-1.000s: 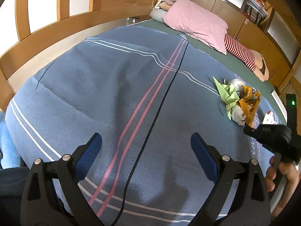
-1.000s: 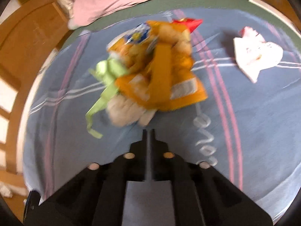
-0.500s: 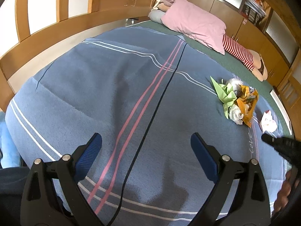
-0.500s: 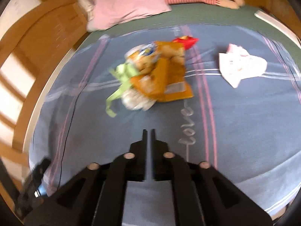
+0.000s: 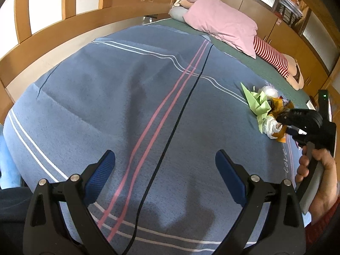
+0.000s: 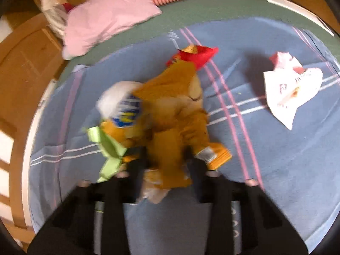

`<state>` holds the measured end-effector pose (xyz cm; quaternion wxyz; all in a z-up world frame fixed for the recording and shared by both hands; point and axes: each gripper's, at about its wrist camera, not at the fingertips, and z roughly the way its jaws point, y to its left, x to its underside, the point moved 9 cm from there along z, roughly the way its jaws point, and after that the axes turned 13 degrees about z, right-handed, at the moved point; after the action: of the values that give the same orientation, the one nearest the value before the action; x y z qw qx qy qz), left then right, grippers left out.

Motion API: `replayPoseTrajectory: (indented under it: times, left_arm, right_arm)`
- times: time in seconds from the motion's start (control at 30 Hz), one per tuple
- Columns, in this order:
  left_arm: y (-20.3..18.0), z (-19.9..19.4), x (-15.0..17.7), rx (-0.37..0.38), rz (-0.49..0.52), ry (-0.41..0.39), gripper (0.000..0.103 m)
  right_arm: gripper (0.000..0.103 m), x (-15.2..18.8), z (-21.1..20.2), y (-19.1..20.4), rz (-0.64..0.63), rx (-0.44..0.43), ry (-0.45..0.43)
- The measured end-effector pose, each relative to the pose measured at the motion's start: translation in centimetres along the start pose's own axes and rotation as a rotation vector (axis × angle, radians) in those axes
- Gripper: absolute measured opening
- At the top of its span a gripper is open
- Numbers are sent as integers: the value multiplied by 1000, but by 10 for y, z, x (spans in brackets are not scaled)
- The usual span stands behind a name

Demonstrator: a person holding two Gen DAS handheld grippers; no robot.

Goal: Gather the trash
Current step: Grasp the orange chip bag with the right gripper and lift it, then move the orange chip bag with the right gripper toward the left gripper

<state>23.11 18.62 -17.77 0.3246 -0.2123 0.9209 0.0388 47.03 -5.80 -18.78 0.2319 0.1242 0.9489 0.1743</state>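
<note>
On the blue striped blanket [image 5: 119, 89], our right gripper [image 6: 165, 165] straddles a crumpled heap of orange, green and white wrappers [image 6: 170, 114] — jaws parted around its near edge, not yet closed. Our left gripper [image 5: 165, 170] hovers wide open and empty. Nothing looks collected; a torn white-and-pink paper wrapper [image 6: 291, 89] lies well apart — still to gather.

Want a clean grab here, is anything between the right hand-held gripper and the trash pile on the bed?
Nothing visible. The right hand-held gripper is open with the orange wrapper of the trash pile already between its fingers.
</note>
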Motion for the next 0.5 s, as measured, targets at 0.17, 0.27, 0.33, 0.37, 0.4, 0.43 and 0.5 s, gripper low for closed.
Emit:
replayPoseTrajectory:
  times: [0.17,0.27,0.33,0.37,0.4,0.43,0.5]
  left_arm:
    - [-3,-4,0,-6,16,-13,95]
    - [0,-6,0,-8,-2,-23,95]
    - [3,-8,1,-5,-20,-26,95]
    - [3,-8,2,-3,-25,-27,95]
    - [4,-9,1,-3,-27,-29,95]
    - [4,-9,1,-3,-28,-31,95]
    - [4,-11,1,-3,-28,-38,95]
  right_arm:
    - [15,21,-24,6,-104,-18,16]
    - [15,43,-46,9,-129,-92,74]
    - [15,61,-60,13,-171,-118,114]
    - [15,73,-68,15,-196,-135,143]
    - [15,84,-74,17,-215,-152,169]
    - [15,98,-81,20,-241,-171,205]
    - [15,125,-93,24,-298,-198,253]
